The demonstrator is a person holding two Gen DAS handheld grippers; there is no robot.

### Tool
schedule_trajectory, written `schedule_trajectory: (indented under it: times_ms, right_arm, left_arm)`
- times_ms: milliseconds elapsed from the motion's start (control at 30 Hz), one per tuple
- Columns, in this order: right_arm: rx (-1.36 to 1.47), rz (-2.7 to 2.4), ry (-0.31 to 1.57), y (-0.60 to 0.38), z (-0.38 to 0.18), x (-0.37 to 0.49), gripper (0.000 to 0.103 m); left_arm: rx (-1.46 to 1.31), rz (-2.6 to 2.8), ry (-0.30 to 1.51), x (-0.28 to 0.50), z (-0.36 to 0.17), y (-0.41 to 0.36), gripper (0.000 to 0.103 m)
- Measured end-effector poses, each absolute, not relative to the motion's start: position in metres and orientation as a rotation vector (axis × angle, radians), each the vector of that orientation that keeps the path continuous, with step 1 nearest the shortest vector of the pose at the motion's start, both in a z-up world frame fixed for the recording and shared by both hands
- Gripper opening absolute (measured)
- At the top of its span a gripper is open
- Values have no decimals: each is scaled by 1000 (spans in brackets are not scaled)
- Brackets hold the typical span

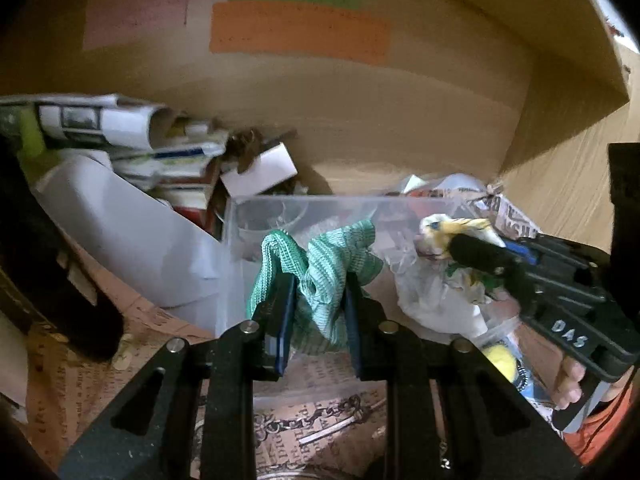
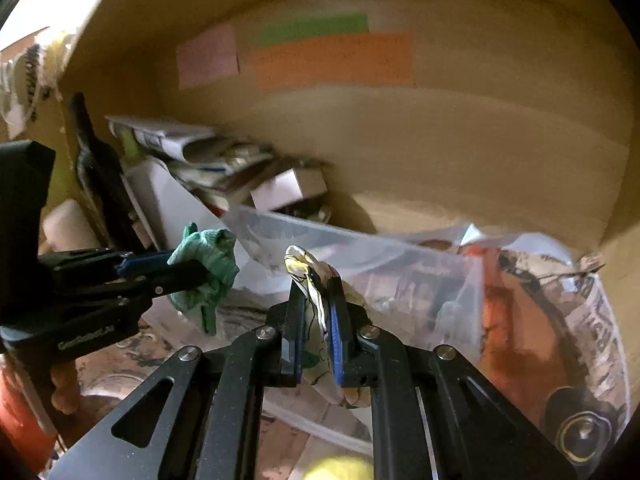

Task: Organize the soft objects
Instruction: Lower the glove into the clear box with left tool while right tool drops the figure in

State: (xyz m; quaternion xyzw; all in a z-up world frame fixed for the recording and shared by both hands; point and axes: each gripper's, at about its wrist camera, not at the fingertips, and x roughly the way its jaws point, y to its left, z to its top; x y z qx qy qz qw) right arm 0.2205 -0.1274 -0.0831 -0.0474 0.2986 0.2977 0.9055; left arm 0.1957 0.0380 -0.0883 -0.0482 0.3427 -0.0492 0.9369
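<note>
My left gripper [image 1: 318, 284] is shut on a green knitted cloth [image 1: 320, 264] and holds it over the near wall of a clear plastic bin [image 1: 280, 204]. The green cloth also shows in the right wrist view [image 2: 208, 264], held by the left gripper [image 2: 192, 268]. My right gripper [image 2: 316, 292] is shut on a white cloth with yellow and green print [image 2: 316, 312] and holds it at the bin [image 2: 400, 264]. In the left wrist view the right gripper [image 1: 460, 246] holds that printed cloth [image 1: 448, 228] to the right of the green one.
All of this sits inside a wooden shelf compartment with pink, green and orange paper notes [image 1: 300, 32] on its back wall. Rolled papers and boxes [image 1: 132, 140] pile up at the left, with a white container [image 1: 120, 232]. Printed paper [image 2: 592, 320] lies at the right.
</note>
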Motion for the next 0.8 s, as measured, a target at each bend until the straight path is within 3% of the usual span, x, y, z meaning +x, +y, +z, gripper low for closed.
schedule_trajectory:
  times_ms: [333,400,467,567,800]
  right_arm:
    - [-145,646,734,-112,-110,233,10]
    - [-151,648,751,-110,-112,233,10]
    - [-158,652,767,-109,-113,233,10]
    - [-157,658,777,-110,-112,232,19]
    - [-183,651,706,-115,-91,215,50]
  left_arm:
    - [-61,-82,757,214,-109,30,26]
    - [-60,-82,766,215,-111,30,35]
    - [-68,-84,773,215,-111,30,51]
    - [-69,-85,768,212,-109,30,56]
    - [-85,-102,739,193,-94,34,66]
